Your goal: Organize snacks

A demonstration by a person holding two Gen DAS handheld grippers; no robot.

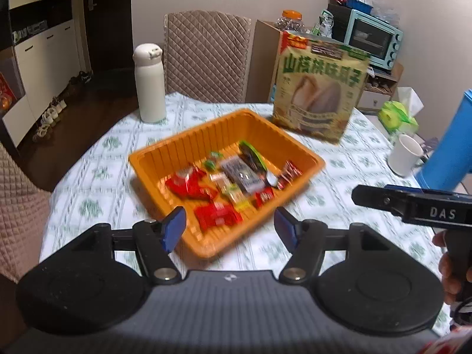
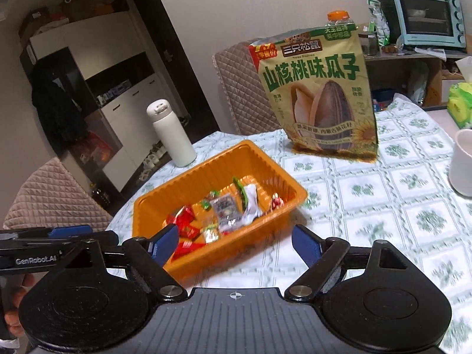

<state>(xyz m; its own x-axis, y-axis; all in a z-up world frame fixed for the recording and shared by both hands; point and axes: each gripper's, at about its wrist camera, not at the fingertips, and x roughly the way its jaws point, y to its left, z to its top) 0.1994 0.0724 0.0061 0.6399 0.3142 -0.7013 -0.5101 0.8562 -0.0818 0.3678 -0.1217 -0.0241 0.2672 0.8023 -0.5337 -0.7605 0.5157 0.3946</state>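
Left gripper (image 1: 230, 230) spread wide, empty; right gripper (image 2: 236, 246) likewise. Orange tray (image 1: 298, 147) just ahead of your fingers, small wrapped snacks (image 1: 233, 177) loose inside: light, crinkly, likely slippery; pinch each across wrapper middle. Sunflower-seed bag (image 2: 321, 94) upright beyond tray: soft, grip top edge.

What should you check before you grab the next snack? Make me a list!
1. Left gripper open and holding nothing: ok.
2. Right gripper open and holding nothing: ok.
3. Orange tray flat on the table: ok.
4. Small snacks already inside the tray: ok.
5. Big seed bag put away: not ok, it stands upright on the table behind the tray.
6. Room in the tray for the big bag: cannot tell.
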